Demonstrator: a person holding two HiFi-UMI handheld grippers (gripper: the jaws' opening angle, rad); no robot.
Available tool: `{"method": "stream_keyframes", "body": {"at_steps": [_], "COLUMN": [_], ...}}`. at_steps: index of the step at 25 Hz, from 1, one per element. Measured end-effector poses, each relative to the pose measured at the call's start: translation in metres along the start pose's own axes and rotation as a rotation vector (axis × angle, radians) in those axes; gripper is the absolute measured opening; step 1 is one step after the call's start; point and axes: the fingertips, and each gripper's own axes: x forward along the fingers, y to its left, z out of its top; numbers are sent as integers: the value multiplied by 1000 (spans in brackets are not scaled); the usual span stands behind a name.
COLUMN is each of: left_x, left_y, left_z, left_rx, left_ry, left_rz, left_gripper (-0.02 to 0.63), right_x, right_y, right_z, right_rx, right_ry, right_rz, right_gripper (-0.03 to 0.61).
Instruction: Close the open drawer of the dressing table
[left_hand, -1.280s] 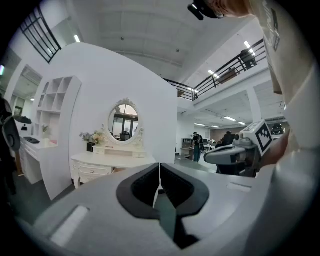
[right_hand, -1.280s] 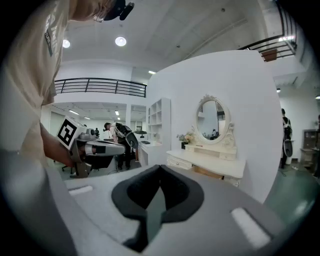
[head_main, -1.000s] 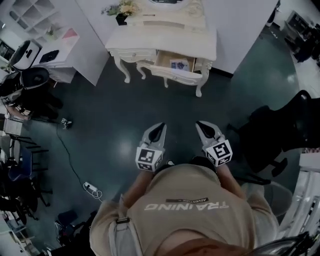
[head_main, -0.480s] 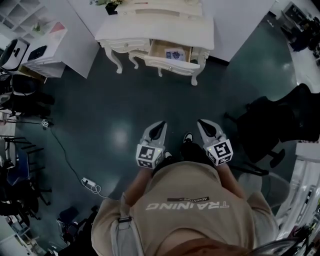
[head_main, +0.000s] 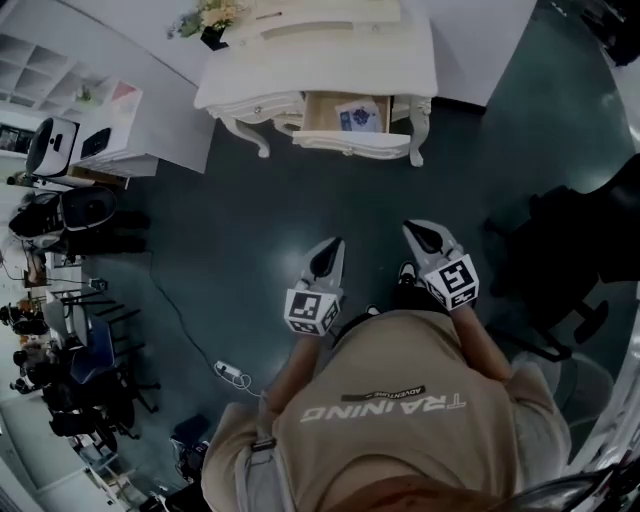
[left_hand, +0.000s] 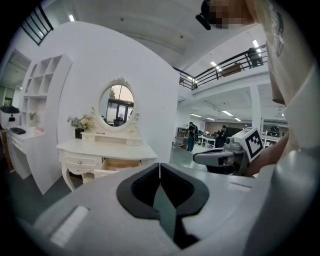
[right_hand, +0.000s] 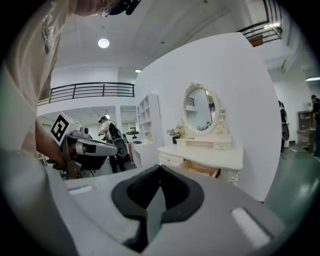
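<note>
Standing well apart from the white desk (head_main: 318, 68), the person holds two hand-held grippers side by side above the dark floor (head_main: 270, 210). The left hand-held gripper (head_main: 335, 244) has its two jaws pressed together, tip against tip, and nothing is between them. The right hand-held gripper (head_main: 416, 227) is the same: jaws fully together, holding nothing. Both point toward the desk.

The desk carries one oval mirror (left_hand: 116, 104) and one bunch of flowers (head_main: 212, 14) at its left back corner. It has one open drawer (head_main: 352, 138), pulled out under the right half of the top, so that its front edge stands out past the edge of the desk. Inside the drawer lies one flat item with blue print (head_main: 360, 116). One small shut drawer (left_hand: 80, 162) sits to the left of the open one.

A wide stretch of floor lies between the jaws and the drawer front. At its left side there is one power strip (head_main: 230, 373) with a cable, and at its right side one black chair (head_main: 575, 265).
</note>
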Motion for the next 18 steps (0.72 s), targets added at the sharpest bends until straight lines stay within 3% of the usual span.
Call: {"method": "stream_keyframes", "body": {"at_steps": [4, 12, 18], "left_x": [44, 98, 130], "left_y": [13, 49, 90], "left_z": [11, 24, 28], "left_rx": [-66, -71, -51], "left_ry": [12, 17, 7], "left_rz": [46, 146, 130], "left_gripper": [14, 14, 14], "right_x": [25, 86, 135], "right_y": [-39, -75, -90], "right_z": [9, 9, 13], "right_rx": [-80, -96, -59], "right_ry": [11, 38, 48], "right_rz": [35, 169, 156], "right_gripper": [5, 5, 5]}}
